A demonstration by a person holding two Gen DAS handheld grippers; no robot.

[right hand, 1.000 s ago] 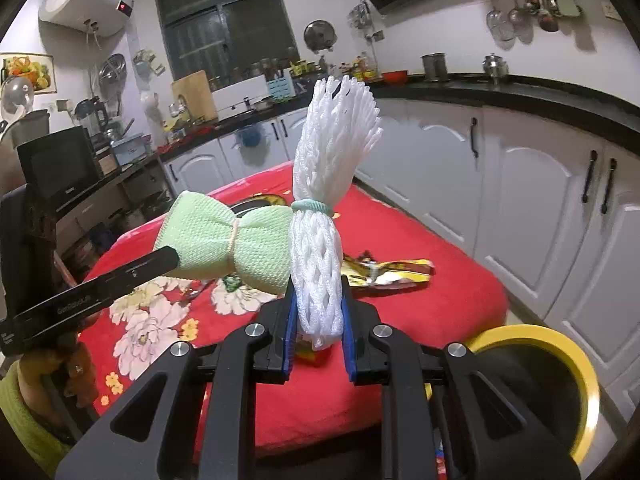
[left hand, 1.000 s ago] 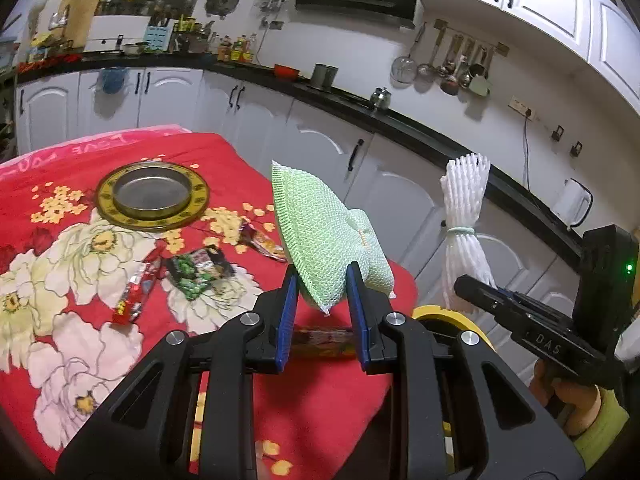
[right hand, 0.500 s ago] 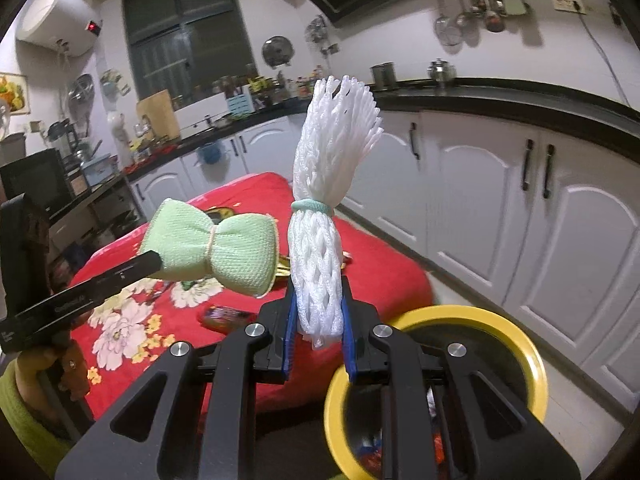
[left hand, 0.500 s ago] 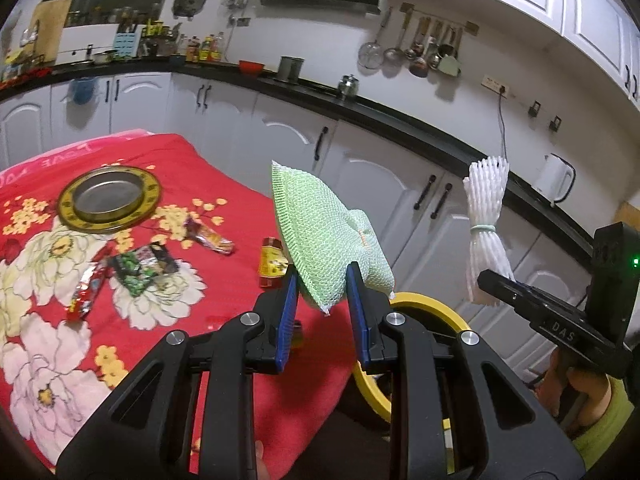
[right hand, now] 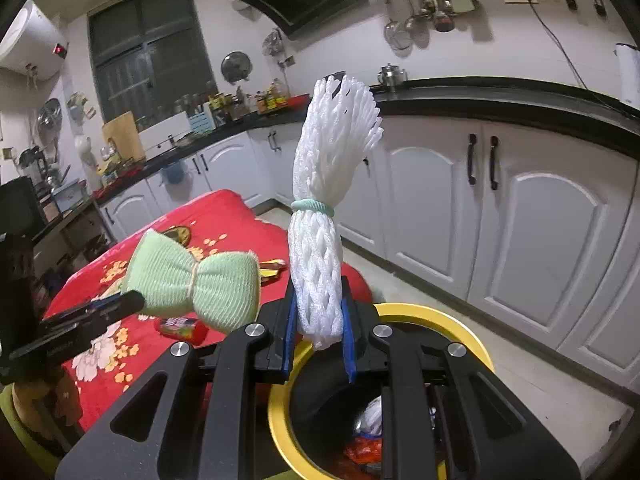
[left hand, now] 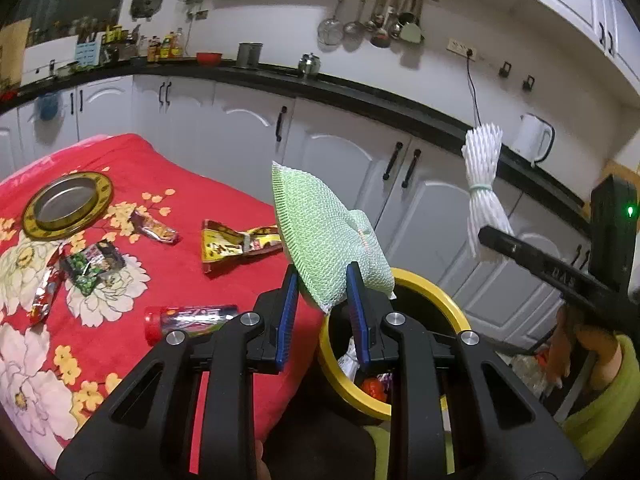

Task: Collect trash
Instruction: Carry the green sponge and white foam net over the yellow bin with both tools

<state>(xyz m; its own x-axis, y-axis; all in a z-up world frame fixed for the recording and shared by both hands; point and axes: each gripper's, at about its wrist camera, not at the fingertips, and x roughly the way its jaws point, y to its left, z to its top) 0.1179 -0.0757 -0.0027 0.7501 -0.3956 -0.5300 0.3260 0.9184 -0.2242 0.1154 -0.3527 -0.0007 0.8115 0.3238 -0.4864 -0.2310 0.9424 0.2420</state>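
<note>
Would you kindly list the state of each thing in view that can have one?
Left gripper: shut on green net, above the bin's rim.
Right gripper: shut on white net, upright, tied by a band, above the bin.
Bin: open, trash inside.
Wrappers: lying on the red cloth, not yet collected.
Tray: empty, flat on the cloth.
Cabinet doors: closed.

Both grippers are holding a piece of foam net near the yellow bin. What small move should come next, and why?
Probably open the right gripper first. It is shut on the white foam net bundle, whose lower end already hangs over the yellow-rimmed bin, so it should drop in. The left gripper, shut on the green foam net, seems to sit only at the rim.
</note>
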